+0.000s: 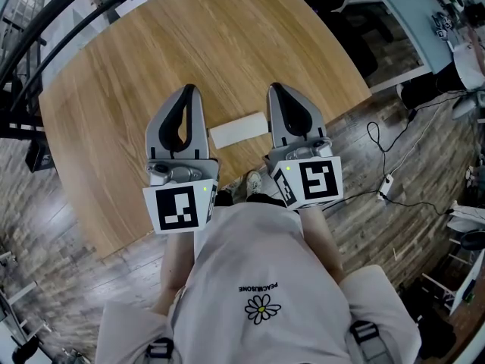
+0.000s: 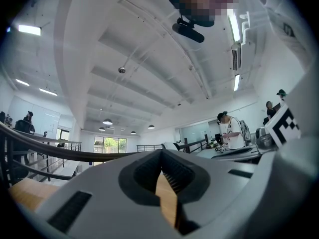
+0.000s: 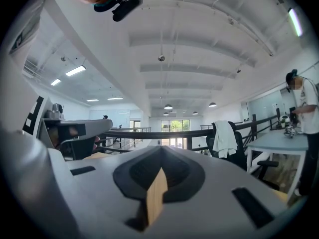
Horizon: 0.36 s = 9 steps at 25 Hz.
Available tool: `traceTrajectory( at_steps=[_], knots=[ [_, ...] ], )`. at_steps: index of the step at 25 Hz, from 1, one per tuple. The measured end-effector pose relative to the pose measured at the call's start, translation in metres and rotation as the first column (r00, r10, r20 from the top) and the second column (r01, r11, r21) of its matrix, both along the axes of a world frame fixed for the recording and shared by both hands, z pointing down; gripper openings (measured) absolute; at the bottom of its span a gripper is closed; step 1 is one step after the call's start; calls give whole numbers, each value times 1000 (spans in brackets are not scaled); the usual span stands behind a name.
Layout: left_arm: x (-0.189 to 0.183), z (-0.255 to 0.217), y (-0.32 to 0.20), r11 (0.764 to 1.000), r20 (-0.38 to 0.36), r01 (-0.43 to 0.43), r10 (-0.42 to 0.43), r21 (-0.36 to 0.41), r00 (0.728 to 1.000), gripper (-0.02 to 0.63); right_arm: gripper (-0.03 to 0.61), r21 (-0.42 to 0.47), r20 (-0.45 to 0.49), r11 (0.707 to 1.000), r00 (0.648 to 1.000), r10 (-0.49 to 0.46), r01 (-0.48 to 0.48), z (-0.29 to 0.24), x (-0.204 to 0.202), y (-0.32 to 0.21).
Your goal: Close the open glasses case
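A flat white glasses case (image 1: pixel 239 129) lies with its lid down on the round wooden table (image 1: pixel 151 44), near the front edge. It sits between my two grippers, which are held side by side above it. My left gripper (image 1: pixel 189 89) is just left of the case, its jaws meeting at the tips with nothing between them. My right gripper (image 1: pixel 273 89) is just right of it, jaws likewise closed and empty. Both gripper views look level across the room. The left gripper (image 2: pixel 160 153) and right gripper (image 3: pixel 160 151) show touching tips there, and the case is out of sight.
The table's front edge is close to the person's body. Cables (image 1: pixel 379 150) trail on the wooden floor at the right. A desk (image 1: pixel 409 14) stands at the back right and a black railing (image 1: pixel 45 21) at the back left. A person (image 2: pixel 229 131) stands at a far desk.
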<state>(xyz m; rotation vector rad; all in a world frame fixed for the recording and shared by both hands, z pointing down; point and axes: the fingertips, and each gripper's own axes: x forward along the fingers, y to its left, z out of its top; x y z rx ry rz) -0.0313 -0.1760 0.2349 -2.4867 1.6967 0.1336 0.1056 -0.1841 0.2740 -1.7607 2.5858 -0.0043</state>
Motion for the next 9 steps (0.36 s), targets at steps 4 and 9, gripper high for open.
traceTrajectory(
  at_steps=[4, 9],
  knots=[
    [-1, 3, 2, 1000, 16, 4, -4, 2, 1000, 17, 8, -5, 2, 1000, 1000, 5, -5, 1, 4, 1],
    [0, -2, 2, 1000, 6, 8, -8, 17, 1000, 17, 8, -4, -7, 1000, 1000, 5, -5, 0, 6, -1]
  ],
)
